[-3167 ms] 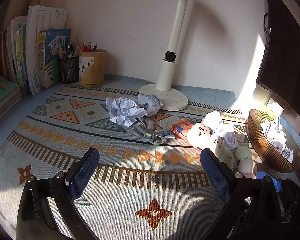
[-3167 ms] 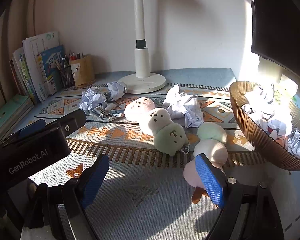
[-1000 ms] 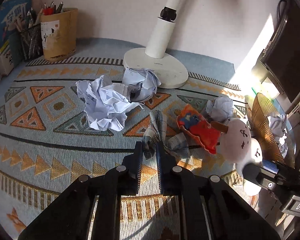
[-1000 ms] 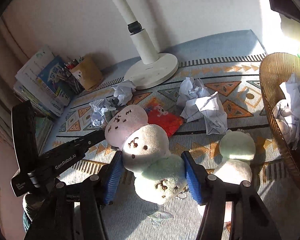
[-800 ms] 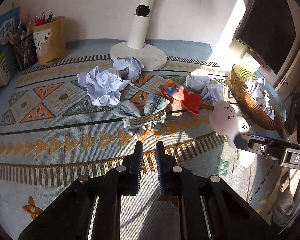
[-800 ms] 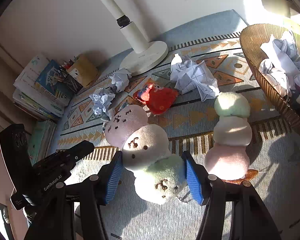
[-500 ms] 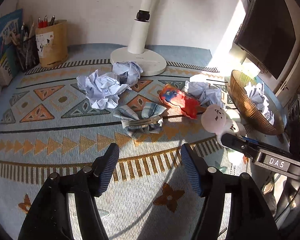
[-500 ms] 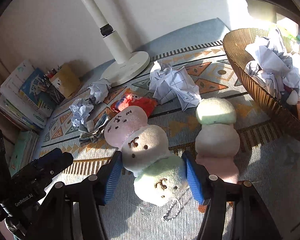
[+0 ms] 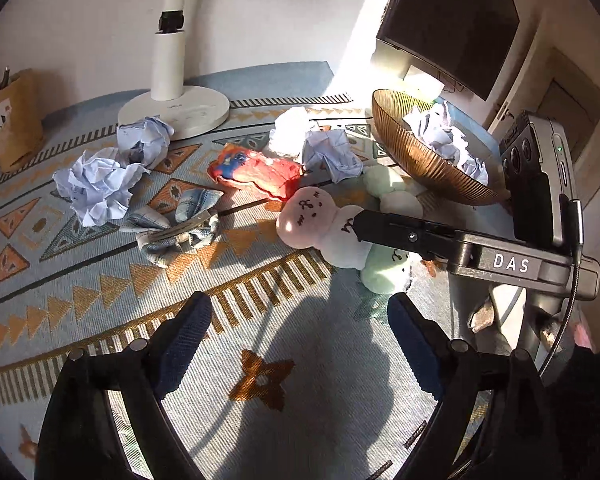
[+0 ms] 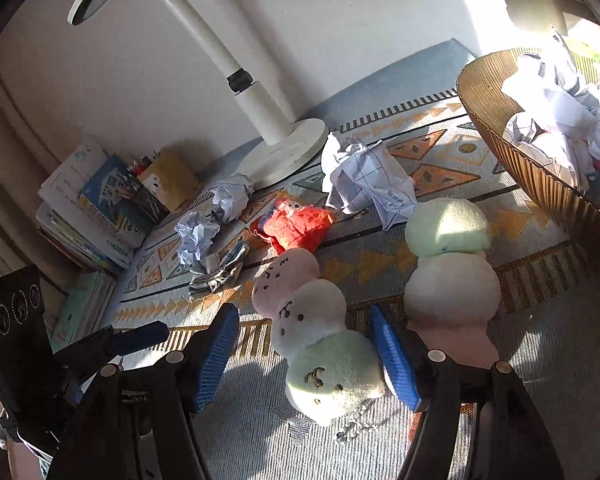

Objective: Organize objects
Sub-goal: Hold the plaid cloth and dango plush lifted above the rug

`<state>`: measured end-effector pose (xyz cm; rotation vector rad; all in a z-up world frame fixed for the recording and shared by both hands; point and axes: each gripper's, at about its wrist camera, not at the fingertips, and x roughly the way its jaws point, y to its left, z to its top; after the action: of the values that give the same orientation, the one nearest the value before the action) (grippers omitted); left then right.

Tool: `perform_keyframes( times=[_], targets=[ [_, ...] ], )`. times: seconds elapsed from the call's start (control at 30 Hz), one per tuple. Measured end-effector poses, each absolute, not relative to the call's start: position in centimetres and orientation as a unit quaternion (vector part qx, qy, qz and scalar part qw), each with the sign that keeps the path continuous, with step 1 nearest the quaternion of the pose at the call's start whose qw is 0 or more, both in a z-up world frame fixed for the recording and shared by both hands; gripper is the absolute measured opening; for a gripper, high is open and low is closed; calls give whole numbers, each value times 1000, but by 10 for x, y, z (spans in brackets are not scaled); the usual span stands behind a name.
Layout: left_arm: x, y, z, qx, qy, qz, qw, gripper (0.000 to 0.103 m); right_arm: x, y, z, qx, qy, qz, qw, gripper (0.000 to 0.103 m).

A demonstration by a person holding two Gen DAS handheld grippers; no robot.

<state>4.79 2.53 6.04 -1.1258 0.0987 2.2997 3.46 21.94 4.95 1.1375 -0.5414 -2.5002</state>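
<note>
Here the three-ball plush is seen lying on the rug between the right gripper's opening jaws, seemingly unpinched. The left gripper is seen spreading over bare rug; a second plush and crumpled paper lie between it and the paper-filled bowl.

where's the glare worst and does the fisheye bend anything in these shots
Left wrist view: sunlight blows out the wall strip left of the monitor, and the lamp post curves. Right wrist view: glare washes the paper in the bowl; dark vignette at the corners.
</note>
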Motion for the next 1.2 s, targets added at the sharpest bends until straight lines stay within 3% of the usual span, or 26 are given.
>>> perform_keyframes(
  times=[0.1, 0.23, 0.4, 0.53, 0.8, 0.93, 1.03, 1.2],
  targets=[
    [30, 24, 66, -405, 88, 879, 236, 89, 34, 213, 50, 405, -175, -882, 166, 67],
    [-27, 13, 38, -461, 102, 862, 185, 87, 35, 218, 49, 402, -189, -879, 173, 67],
    [-27, 15, 34, -451, 37, 850, 269, 78, 35, 214, 50, 405, -182, -880, 171, 68],
    [5, 33, 47, -436, 68, 833, 333, 78, 36, 215, 50, 404, -184, -879, 172, 68],
    [-31, 26, 34, -452, 81, 852, 253, 78, 37, 216, 51, 403, -187, -878, 176, 68],
    [-35, 39, 27, -449, 96, 858, 232, 59, 36, 216, 51, 403, -187, -879, 176, 69],
    [-33, 37, 29, -443, 80, 865, 224, 25, 37, 213, 50, 404, -178, -881, 172, 69],
    [-12, 21, 35, -444, 32, 871, 208, 20, 37, 203, 49, 410, -147, -885, 166, 73]
  ],
)
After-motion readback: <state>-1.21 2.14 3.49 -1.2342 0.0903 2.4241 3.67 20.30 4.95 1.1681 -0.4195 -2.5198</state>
